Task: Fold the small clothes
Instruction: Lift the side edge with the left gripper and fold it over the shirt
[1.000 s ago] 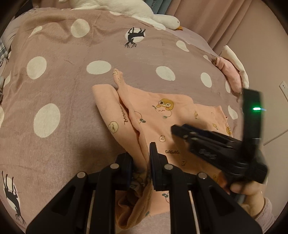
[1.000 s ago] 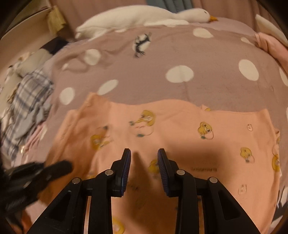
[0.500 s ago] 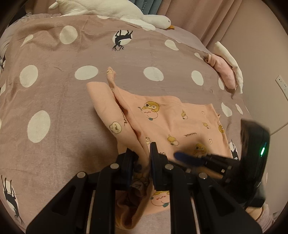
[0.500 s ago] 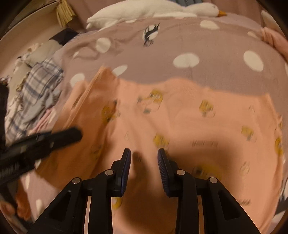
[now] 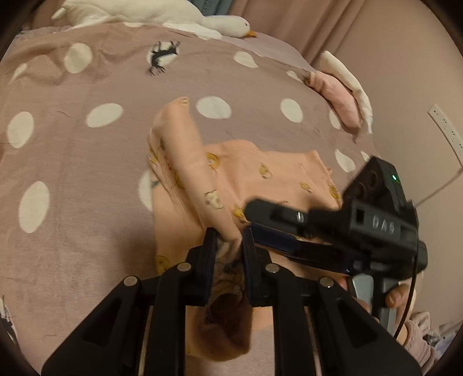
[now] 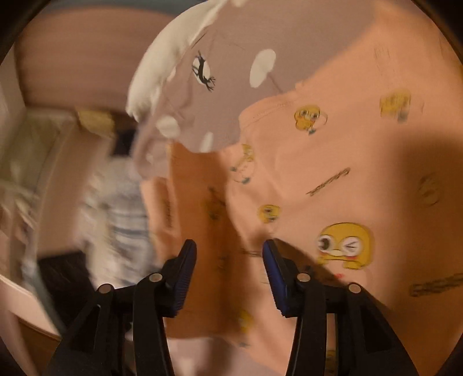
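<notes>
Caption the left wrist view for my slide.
Left claw pinches a fold of the peach shirt on the dotted blanket while the right claw reaches in, opening.

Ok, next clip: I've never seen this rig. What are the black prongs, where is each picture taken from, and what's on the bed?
No robot here: a person holds tongs in each hand, each with a fisheye camera looking along its two fingers. The left view shows the left tongs pinching a fold of the peach garment printed with yellow cartoons, spread on a polka-dot blanket. The right tongs reach in from the right, held by a hand. The blurred, tilted right view shows the right tongs opening over the garment, pinching nothing. A white plush goose lies at the far edge.
</notes>
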The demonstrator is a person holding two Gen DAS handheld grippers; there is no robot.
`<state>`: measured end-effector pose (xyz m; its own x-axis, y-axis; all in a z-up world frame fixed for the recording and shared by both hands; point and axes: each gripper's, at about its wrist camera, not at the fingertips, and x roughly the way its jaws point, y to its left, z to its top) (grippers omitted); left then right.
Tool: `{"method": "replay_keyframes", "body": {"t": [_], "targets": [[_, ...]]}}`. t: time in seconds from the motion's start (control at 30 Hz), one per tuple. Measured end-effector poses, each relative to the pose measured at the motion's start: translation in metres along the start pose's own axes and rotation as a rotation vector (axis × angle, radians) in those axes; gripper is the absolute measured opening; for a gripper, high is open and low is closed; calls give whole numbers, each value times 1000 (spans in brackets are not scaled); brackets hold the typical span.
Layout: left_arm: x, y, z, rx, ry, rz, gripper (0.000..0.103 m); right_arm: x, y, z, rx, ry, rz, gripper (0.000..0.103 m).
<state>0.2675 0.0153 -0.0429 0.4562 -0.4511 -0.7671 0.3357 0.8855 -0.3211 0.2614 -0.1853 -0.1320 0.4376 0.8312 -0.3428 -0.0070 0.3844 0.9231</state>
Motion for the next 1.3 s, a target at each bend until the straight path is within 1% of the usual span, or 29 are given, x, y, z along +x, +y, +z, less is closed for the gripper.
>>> {"method": "replay_keyframes", "body": {"t": [0.03, 0.07, 0.1, 0.17, 0.23, 0.27, 0.33, 0.37, 0.4, 0.43, 0.47, 0.5, 0.53, 0.67, 0.7, 0.73, 0.8, 0.83, 0.87, 0.9, 0.93, 0.97, 1.0, 1.17, 1.3], "targets": [[3, 0, -1, 0, 11, -6, 15, 3, 0, 1, 6, 5, 21, 55], [7, 1, -1, -3, 21, -14, 15, 7, 2, 1, 4, 12, 26, 60], [10, 2, -2, -10, 33, -28, 15, 11, 4, 1, 2, 26, 25, 62], [14, 7, -5, -40, 51, -67, 15, 17, 6, 3, 2, 45, 11, 62], [13, 8, -10, -42, 54, -96, 18, 21, 8, 4, 3, 55, 1, 62], [11, 9, -12, -40, 50, -99, 18, 24, 9, 5, 2, 61, -8, 62], [4, 10, -18, -38, 42, -99, 19, 17, 8, 4, -18, 73, -34, 62], [2, 12, -21, -44, 38, -99, 21, 20, 10, 4, -33, 86, -60, 62], [-1, 14, -23, -53, 34, -99, 26, 21, 10, 3, -42, 89, -73, 62], [-5, 18, -28, -70, 31, -100, 34, 22, 12, 2, -54, 89, -85, 62], [-7, 21, -31, -80, 28, -94, 39, 24, 13, 1, -68, 93, -99, 62], [-12, 25, -36, -94, 20, -81, 49, 26, 15, 1, -83, 95, -114, 62], [-16, 30, -41, -111, 10, -63, 55, 28, 17, -1, -98, 95, -125, 62], [-26, 46, -57, -172, 0, -47, 59, 34, 24, -4, -137, 75, -173, 62], [-28, 48, -60, -178, -2, -25, 63, 35, 26, -5, -142, 65, -182, 60], [-32, 50, -64, -180, -8, 2, 65, 36, 28, -6, -153, 55, -197, 56], [-38, 52, -71, -191, -17, 8, 65, 43, 33, -9, -189, 54, -236, 34], [-40, 54, -73, -197, -17, 3, 65, 46, 34, -11, -202, 58, -253, 30], [-43, 55, -76, -206, -18, -4, 65, 49, 36, -12, -213, 63, -263, 21], [-46, 56, -80, -210, -19, -3, 65, 52, 38, -13, -224, 69, -276, 16], [-48, 57, -82, -211, -18, 4, 65, 54, 39, -13, -233, 67, -293, 15], [-49, 58, -84, -213, -15, 12, 65, 54, 41, -13, -241, 62, -301, 12], [-50, 59, -86, -215, -13, 18, 65, 53, 44, -13, -248, 53, -299, 11], [-52, 66, -96, -241, 9, 19, 65, 33, 64, -12, -309, -2, -285, 9], [-55, 65, -98, -243, 9, 13, 65, 9, 80, -7, -370, -46, -313, 9]]}}
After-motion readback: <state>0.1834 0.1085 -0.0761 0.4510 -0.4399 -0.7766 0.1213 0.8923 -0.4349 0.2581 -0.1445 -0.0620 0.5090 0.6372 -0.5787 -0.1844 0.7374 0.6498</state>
